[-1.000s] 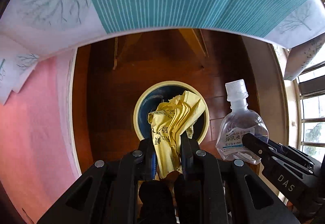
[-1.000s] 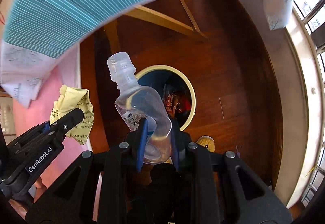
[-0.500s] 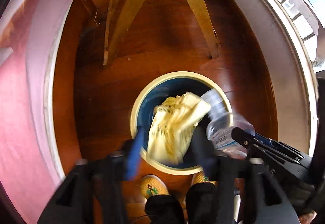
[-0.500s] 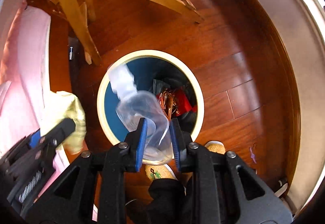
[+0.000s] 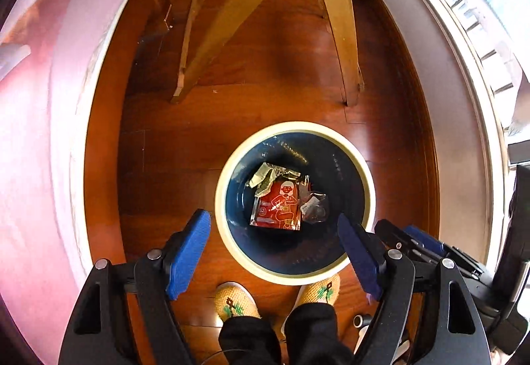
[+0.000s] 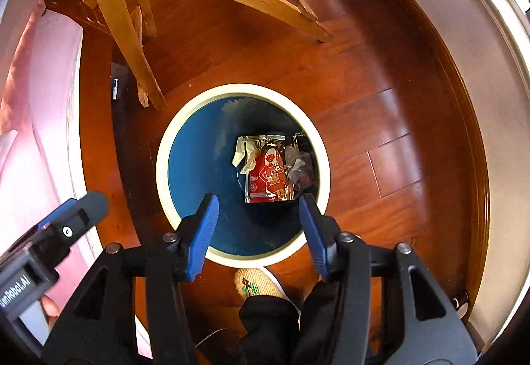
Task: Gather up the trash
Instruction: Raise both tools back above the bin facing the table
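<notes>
Two grippers hang over the trash bin [image 5: 366,179], both pointing down into it: the left gripper [image 5: 275,252] has its blue fingers [image 5: 187,254] spread wide and opening further, nothing between them, and the right gripper [image 6: 258,232] has its fingers [image 6: 203,232] apart and also opening, likewise empty. At the bottom of the bin lie a red snack wrapper [image 5: 280,206], a pale crumpled scrap [image 5: 263,178] just beyond it, and something clear and crinkled [image 5: 314,207] beside the wrapper; whether that is a bottle cannot be told. The step in hand looks like a release into the bin, and doing it well means keeping both sets of fingers inside the line of the cream rim until whatever was let go has fallen clear, then lifting straight up so no finger catches the rim. Nearer than the bin, the person's slippers [image 5: 235,302] stand on the wooden floor [image 5: 288,73]; beyond the bin stand pale wooden legs [image 5: 344,33]
</notes>
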Demonstrator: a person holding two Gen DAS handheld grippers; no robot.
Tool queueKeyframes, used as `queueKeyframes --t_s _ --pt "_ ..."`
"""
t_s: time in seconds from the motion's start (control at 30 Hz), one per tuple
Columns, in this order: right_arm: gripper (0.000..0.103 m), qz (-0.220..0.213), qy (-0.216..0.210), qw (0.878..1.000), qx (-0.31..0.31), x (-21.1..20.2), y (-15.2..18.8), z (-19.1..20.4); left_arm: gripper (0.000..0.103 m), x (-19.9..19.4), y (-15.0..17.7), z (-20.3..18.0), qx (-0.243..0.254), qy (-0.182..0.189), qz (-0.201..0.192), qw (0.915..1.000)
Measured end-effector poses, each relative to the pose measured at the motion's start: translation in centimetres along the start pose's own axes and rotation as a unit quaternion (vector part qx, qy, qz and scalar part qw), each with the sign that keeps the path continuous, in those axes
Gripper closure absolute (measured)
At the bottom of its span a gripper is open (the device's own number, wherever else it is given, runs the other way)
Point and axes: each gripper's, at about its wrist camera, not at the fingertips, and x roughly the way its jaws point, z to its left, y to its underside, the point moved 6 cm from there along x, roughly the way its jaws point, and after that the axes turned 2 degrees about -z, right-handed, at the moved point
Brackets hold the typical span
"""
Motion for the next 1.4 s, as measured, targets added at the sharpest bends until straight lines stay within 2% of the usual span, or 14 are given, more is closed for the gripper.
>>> queueKeyframes --t_s 0.33,0.57,0.97,1.1,1.4 --pt "0.055 0.000 0.013 1.000 -0.010 -4.1 0.1 1.6 0.023 -6.3 -1.0 -0.8 0.013 -0.005 -0.023 0.9996" --pt "0.055 -0.005 0.009 1.000 0.000 -9.4 -0.6 2.9 0.023 -13.4 -2.3 -2.2 0.021 0.008 -0.060 0.9979" --pt "0.055 -0.040 -0.015 0.999 0.013 -22.5 -1.6 5.8 0.024 -27.4 -5.0 -4.1 0.026 0.045 -0.128 0.9905" --pt "0.055 -0.061 -0.016 0.998 0.007 -27.5 -1.4 7.1 0.024 -32.0 -5.6 -4.4 0.036 0.055 -0.134 0.9889" --pt "0.055 -0.116 -0.001 0.993 -0.018 -37.6 -0.6 11.1 0.024 -43.4 -7.6 -4.5 0.083 0.027 -0.197 0.9765"
